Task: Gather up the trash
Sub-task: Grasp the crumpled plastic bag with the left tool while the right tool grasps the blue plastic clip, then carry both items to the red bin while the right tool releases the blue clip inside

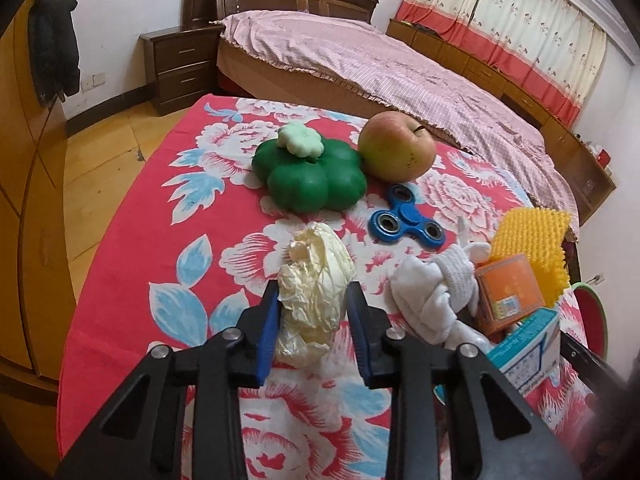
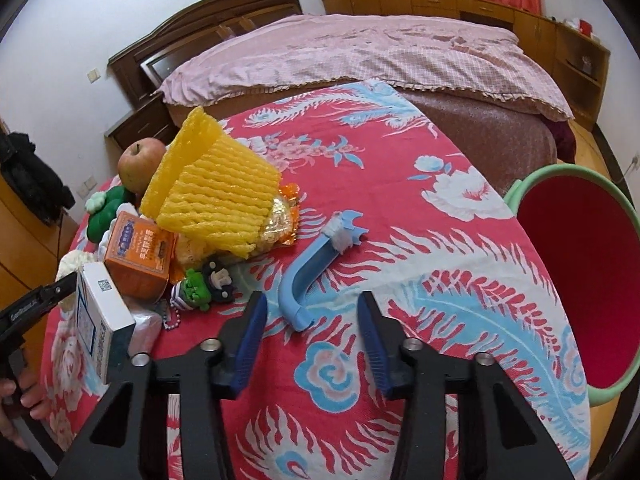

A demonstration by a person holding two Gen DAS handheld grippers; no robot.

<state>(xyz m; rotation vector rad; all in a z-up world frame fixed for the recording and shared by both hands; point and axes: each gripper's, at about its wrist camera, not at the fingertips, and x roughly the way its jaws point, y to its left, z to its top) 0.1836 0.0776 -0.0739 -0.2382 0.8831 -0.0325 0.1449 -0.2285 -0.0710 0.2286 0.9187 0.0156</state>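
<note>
- Left gripper (image 1: 312,292) is down on the flowered red cloth (image 1: 132,240), and its blue pads sit against both flanks of the crumpled paper wad (image 1: 312,284) – a narrow clamp, pressing on the paper
- That wad is cream, almost pale yellow, creased all over, with a puffed, folded top and a flatter, wrinkled lower half
- Its long axis runs away from the left camera, from between the pads up toward the green flower-shaped toy (image 1: 310,174); the bulkier, rounded end points that way, and the near end tucks down between the fingers
- It lies near the front middle of the table, with the blue fidget spinner (image 1: 406,222) off to its right and the apple (image 1: 396,146) further back beside the green toy
- Just right of the wad: a white bundle of cloth (image 1: 424,296), an orange box (image 1: 508,292) and a yellow foam net (image 1: 532,244)
- Right gripper (image 2: 312,304) hangs over the cloth with its jaws moderately apart, gripping nothing; the curved end of the blue brush (image 2: 308,276) lies just past the fingertips, in line with the gap
- The red basin with a green rim (image 2: 576,288) stands off the table's right edge
</note>
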